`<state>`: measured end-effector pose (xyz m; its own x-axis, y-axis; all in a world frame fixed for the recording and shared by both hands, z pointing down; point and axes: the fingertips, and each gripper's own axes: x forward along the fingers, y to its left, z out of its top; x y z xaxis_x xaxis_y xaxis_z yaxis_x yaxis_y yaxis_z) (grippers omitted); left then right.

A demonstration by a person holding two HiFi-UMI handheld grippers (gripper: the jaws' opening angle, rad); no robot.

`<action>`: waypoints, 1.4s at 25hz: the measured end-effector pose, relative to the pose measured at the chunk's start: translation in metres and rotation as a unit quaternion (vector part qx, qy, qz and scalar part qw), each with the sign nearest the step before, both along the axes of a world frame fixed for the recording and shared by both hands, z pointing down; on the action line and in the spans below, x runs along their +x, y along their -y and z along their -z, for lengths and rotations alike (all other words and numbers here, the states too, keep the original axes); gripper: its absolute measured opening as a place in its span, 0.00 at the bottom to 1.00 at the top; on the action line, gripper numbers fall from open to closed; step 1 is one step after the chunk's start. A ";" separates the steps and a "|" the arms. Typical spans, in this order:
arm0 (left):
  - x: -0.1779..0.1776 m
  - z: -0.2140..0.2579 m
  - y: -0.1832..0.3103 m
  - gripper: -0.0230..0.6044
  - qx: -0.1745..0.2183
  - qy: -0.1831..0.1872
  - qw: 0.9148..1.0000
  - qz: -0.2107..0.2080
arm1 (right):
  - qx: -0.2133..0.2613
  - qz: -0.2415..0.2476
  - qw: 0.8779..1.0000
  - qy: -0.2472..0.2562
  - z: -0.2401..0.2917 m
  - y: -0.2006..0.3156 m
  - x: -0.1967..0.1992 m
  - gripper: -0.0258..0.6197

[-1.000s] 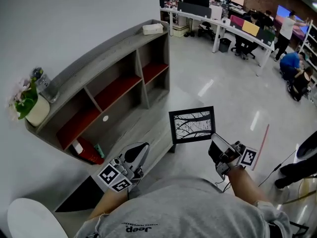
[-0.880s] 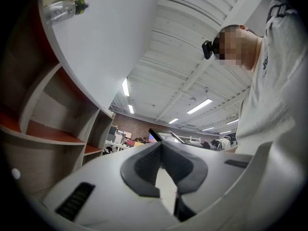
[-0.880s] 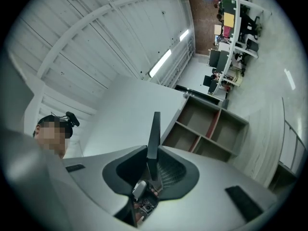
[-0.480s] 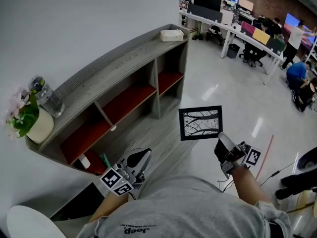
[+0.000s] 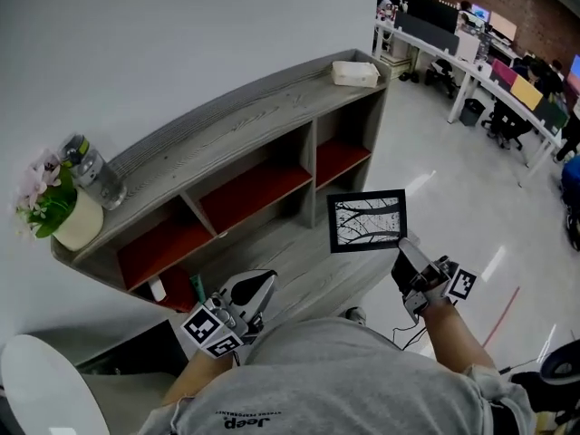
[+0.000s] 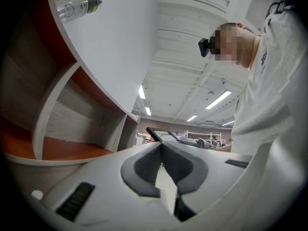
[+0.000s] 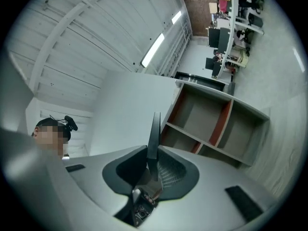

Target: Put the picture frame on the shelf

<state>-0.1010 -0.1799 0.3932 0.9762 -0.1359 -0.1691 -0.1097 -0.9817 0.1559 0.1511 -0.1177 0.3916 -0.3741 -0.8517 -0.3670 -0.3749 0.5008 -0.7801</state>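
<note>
Fingers of right gripper on picture frame (edge-on)

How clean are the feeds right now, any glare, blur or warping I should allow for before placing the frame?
Head view: sharp, shelf bowed by the wide lens, glare streaks on the floor. Right gripper view: strong fisheye, picture frame edge-on and crisp. Left gripper view: dark vignetted corners.

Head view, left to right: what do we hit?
potted flowers → bottle → left hand-held gripper → picture frame → right hand-held gripper
</note>
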 end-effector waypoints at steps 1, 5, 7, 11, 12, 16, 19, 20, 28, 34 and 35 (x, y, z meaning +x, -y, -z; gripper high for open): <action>0.004 0.001 0.004 0.05 0.002 0.001 1.000 0.013 | 0.003 0.011 1.000 0.001 0.000 0.010 0.006 0.17; 0.027 0.002 0.019 0.05 0.003 0.006 0.998 0.067 | 0.011 0.058 0.998 0.007 -0.002 0.047 0.039 0.17; 0.042 0.005 0.025 0.05 -0.005 0.002 0.996 0.092 | 0.008 0.078 0.997 0.010 -0.003 0.064 0.058 0.17; 0.077 0.006 0.034 0.05 -0.008 0.013 0.992 0.126 | 0.002 0.106 0.994 0.013 -0.006 0.095 0.096 0.17; 0.086 0.006 0.036 0.05 -0.008 0.016 0.991 0.134 | -0.002 0.111 0.994 0.011 -0.009 0.102 0.105 0.17; 0.123 0.004 0.051 0.05 -0.010 0.019 0.988 0.155 | -0.025 0.129 0.991 0.010 -0.021 0.136 0.136 0.17; 0.146 0.001 0.061 0.05 -0.010 0.023 0.986 0.167 | -0.042 0.147 0.988 0.008 -0.031 0.159 0.150 0.17; 0.153 -0.001 0.065 0.05 -0.009 0.023 0.985 0.172 | -0.047 0.154 0.987 0.006 -0.035 0.167 0.153 0.17; 0.192 -0.016 0.093 0.05 -0.016 0.028 0.978 0.205 | -0.073 0.209 0.975 -0.005 -0.050 0.221 0.163 0.17; 0.202 -0.024 0.117 0.05 -0.021 0.032 0.974 0.221 | -0.092 0.238 0.967 0.004 -0.065 0.243 0.159 0.17; 0.202 -0.025 0.120 0.05 -0.022 0.032 0.974 0.223 | -0.095 0.241 0.966 0.006 -0.068 0.246 0.158 0.17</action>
<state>0.1012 -0.2997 0.4181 0.8272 -0.5539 -0.0939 -0.5340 -0.8271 0.1752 0.3093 -0.3636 0.4592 -0.7411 -0.6316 -0.2277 -0.1247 0.4628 -0.8776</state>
